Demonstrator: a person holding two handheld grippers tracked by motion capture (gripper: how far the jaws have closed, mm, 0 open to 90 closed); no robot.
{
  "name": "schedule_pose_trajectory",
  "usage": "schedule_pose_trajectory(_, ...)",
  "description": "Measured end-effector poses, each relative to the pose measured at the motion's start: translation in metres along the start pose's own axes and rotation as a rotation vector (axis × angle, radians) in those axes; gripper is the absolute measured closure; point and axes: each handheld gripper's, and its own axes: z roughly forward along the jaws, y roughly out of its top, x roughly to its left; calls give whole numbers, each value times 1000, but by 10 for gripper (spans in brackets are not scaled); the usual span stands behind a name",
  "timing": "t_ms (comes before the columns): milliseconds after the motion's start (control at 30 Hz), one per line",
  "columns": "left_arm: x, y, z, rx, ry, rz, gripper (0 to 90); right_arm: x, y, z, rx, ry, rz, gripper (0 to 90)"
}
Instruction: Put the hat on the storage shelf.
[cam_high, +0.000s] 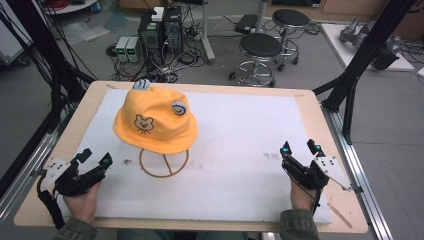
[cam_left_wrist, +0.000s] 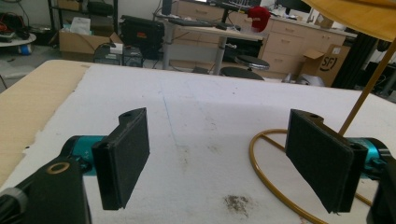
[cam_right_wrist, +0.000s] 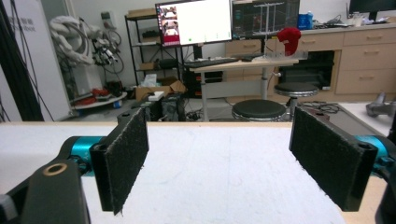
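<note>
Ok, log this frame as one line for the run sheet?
left hand-held gripper: open, empty, near stand base | right hand-held gripper: open, empty | yellow hat: on wire stand, untouched | white mat: otherwise bare

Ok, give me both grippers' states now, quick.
Left gripper: open, jaws wide apart, holding nothing.
Right gripper: open, jaws wide apart, holding nothing.

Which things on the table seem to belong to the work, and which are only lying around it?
Likely for the work: yellow hat, wire stand, left gripper, right gripper, both open.

Only around: stools, computer towers, monitor.
</note>
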Motion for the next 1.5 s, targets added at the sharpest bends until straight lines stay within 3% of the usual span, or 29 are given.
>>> schedule_pose_trajectory(167, 0, 0, 0, 2, 0, 0, 223, 6, -5, 5, 84, 14, -47, 164)
schedule_pose_trajectory(333, 0, 0, 0, 3, 0, -1, 223, 15, -9, 9, 117, 40, -118, 163)
schedule_pose_trajectory(500, 1, 0, 0, 1, 1, -9, 223, 16, -9, 8, 119, 47, -111, 163)
schedule_pose_trajectory(700, 0, 0, 1, 4, -1, -6, 223, 14, -8, 6, 118, 46, -61, 159)
schedule_pose_trajectory(1500, 1, 0, 1, 3, 1, -14, 223, 13, -8, 5, 113, 51, -52, 160)
